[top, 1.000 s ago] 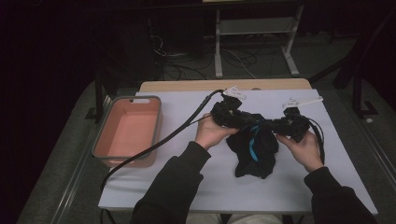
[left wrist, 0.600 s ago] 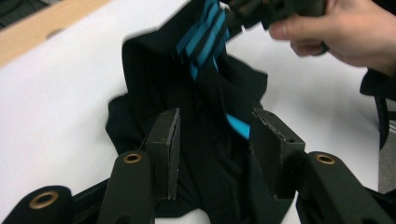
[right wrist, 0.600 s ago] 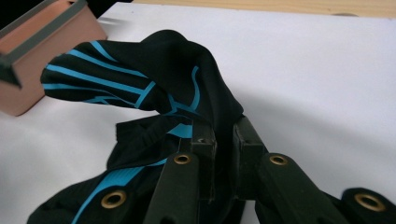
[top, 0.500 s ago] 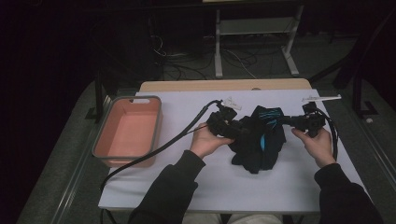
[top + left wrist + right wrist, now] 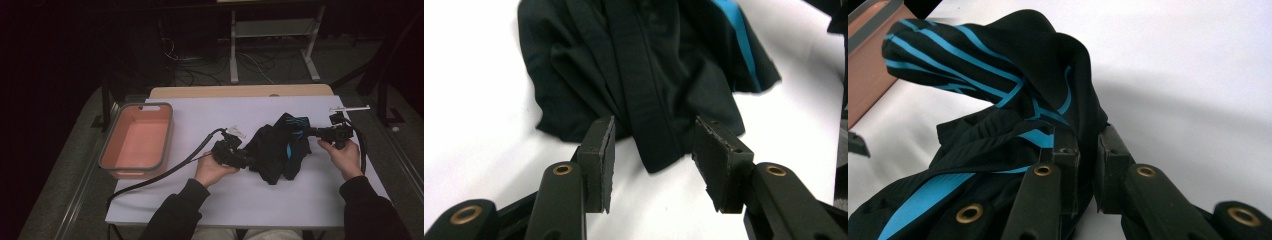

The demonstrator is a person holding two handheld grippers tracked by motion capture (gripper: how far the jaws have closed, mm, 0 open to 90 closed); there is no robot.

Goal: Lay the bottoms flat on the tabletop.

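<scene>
Crumpled black garment [image 5: 277, 150] with glossy blue stripes.

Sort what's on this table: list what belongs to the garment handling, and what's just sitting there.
In use:
- black garment with blue stripes
- right gripper, shut on a fold of the garment
- left gripper, jaws just opened, the garment's band between them but not pinched

Lying about:
- pink bin, apart at the table's left
- table, merely bearing the work
</scene>
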